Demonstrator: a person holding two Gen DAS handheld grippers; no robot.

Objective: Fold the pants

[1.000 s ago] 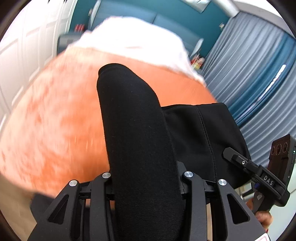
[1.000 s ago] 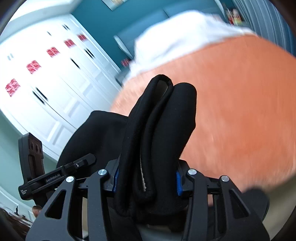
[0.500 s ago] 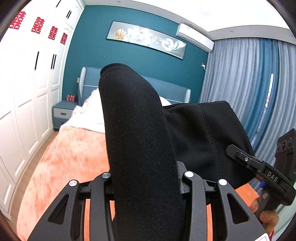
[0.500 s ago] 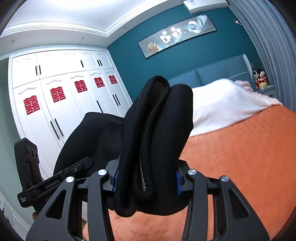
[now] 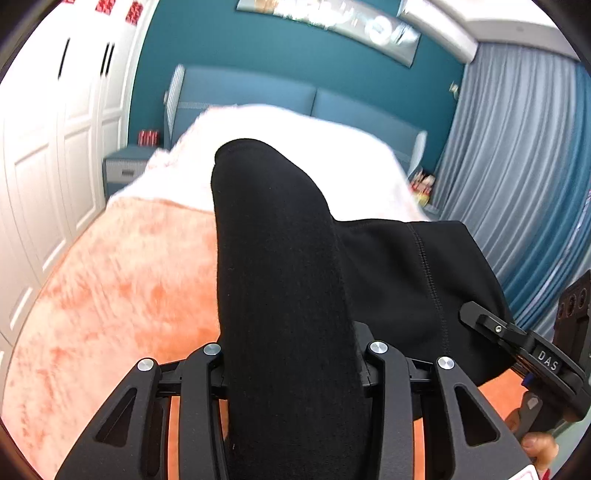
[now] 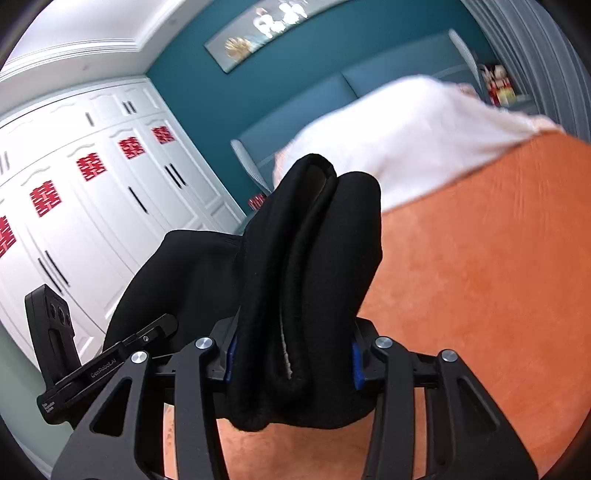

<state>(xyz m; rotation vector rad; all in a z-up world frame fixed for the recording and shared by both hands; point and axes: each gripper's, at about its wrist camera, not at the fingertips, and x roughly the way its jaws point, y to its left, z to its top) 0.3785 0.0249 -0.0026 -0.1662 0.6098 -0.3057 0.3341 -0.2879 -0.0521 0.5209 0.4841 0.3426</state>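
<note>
The black knit pants (image 5: 288, 280) hang stretched between both tools above the orange plush bedspread (image 5: 122, 280). The left gripper (image 5: 291, 365) clamps one bunched fold; the right gripper (image 6: 291, 362) clamps a thicker layered fold.

Left wrist view: white letters "DAS" on the black arm of the right claw (image 5: 546, 363), low at the right edge. Red paper signs (image 5: 118, 9) on the white wardrobe doors, top left, cut off and blurred; not readable.

Right wrist view: small white print "GenRobot.AI" on the black arm of the left claw (image 6: 105, 367), lower left; finer lines of print below it on the same arm, too small to read. Red paper-cut double-happiness characters "囍" (image 6: 91, 167) on the white wardrobe doors (image 6: 110, 206), one per door, in a row across the upper panels.
</note>
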